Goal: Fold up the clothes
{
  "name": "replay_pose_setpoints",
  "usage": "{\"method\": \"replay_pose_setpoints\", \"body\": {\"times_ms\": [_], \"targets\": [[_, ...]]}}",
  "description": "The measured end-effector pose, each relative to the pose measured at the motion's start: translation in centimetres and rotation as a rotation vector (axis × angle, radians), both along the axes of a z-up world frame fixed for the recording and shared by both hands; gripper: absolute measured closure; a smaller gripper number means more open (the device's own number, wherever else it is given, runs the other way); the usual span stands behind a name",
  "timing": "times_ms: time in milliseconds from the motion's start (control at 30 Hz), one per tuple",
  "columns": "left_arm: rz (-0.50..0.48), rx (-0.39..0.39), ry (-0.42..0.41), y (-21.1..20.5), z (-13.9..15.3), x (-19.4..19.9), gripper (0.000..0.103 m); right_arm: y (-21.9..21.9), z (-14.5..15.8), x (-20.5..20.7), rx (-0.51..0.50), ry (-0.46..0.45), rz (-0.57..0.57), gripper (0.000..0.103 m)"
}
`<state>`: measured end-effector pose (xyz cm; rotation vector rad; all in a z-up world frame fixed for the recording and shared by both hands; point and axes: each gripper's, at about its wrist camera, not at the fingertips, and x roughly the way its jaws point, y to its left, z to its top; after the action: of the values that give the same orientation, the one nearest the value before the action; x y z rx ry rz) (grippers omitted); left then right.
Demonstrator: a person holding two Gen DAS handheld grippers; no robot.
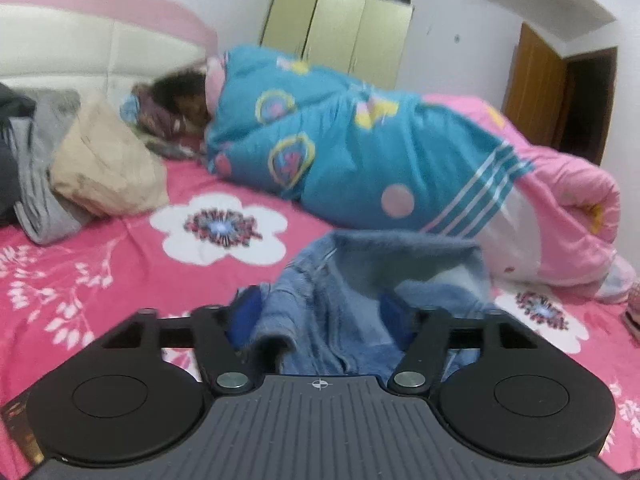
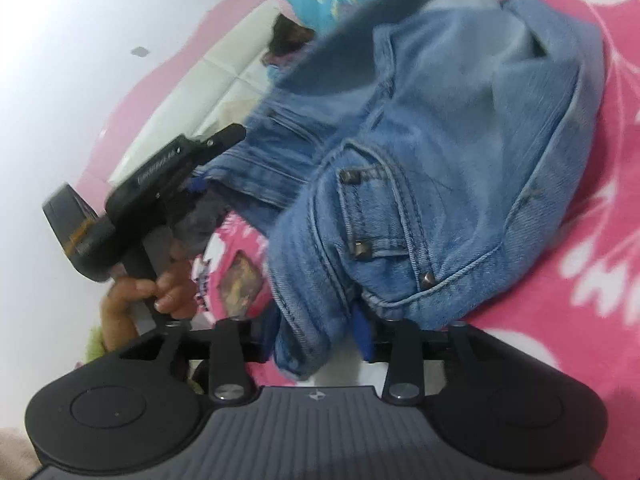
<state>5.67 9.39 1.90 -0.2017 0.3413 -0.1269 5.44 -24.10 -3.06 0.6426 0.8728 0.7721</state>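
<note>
Right wrist view: jeans stretch waistband-first between both grippers, left gripper and right gripper, fingers clamping denim.

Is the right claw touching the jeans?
Touching. Right wrist view: jeans denim bunches between the right claw fingers, against the blue pad.

Light blue denim jeans, faded, with copper rivets and stitched pocket seams, hang bunched and crumpled above a pink floral bedsheet. In the right wrist view they fill the frame from 12 to 4 o'clock, the waistband trailing toward 6 o'clock.
</note>
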Motion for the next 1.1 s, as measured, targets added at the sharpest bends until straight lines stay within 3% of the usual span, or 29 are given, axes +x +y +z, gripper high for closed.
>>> {"method": "replay_pose_setpoints", "body": {"times_ms": [33,100,200,233,300,433,600,700,833,900,1100], "targets": [[-0.017,-0.003,-0.019,-0.3,0.3,-1.0,0.027,-0.7,0.6,-0.6,-0.002,-0.017,0.002,0.057],[-0.056,-0.009,-0.056,-0.9,1.0,-2.9,0.020,-2.5,2.0,-2.5,-0.015,-0.071,-0.019,0.028],[-0.140,0.010,-0.105,-2.4,1.5,-5.5,0.004,-5.7,3.4,-5.1,0.018,-0.134,-0.041,0.025],[-0.165,0.020,-0.116,-3.0,1.5,-6.4,0.003,-6.8,3.6,-5.3,0.033,-0.141,-0.065,0.023],[-0.249,0.036,-0.096,-4.7,0.9,-7.1,0.001,-8.9,3.8,-5.3,0.050,-0.150,-0.137,0.010],[-0.403,0.074,-0.030,-8.3,-1.3,-7.9,0.001,-14.0,3.2,-3.1,0.033,-0.080,-0.325,0.006],[-0.447,0.123,0.059,-10.9,-4.7,-7.1,0.001,-12.6,0.5,4.5,0.033,0.015,-0.281,0.005],[-0.426,0.149,0.064,-10.7,-6.2,-7.2,0.002,-11.5,-1.1,9.3,0.032,0.068,-0.244,0.003],[-0.384,0.150,0.073,-9.7,-7.6,-6.7,0.014,-10.1,-3.2,15.5,0.031,0.138,-0.195,0.000],[-0.351,0.124,0.091,-9.1,-8.2,-6.0,0.031,-9.3,-4.3,18.7,0.030,0.173,-0.170,0.000],[-0.330,0.037,0.123,-7.2,-9.2,-5.0,0.048,-3.9,-4.7,23.4,0.017,0.135,-0.020,0.000]]}}
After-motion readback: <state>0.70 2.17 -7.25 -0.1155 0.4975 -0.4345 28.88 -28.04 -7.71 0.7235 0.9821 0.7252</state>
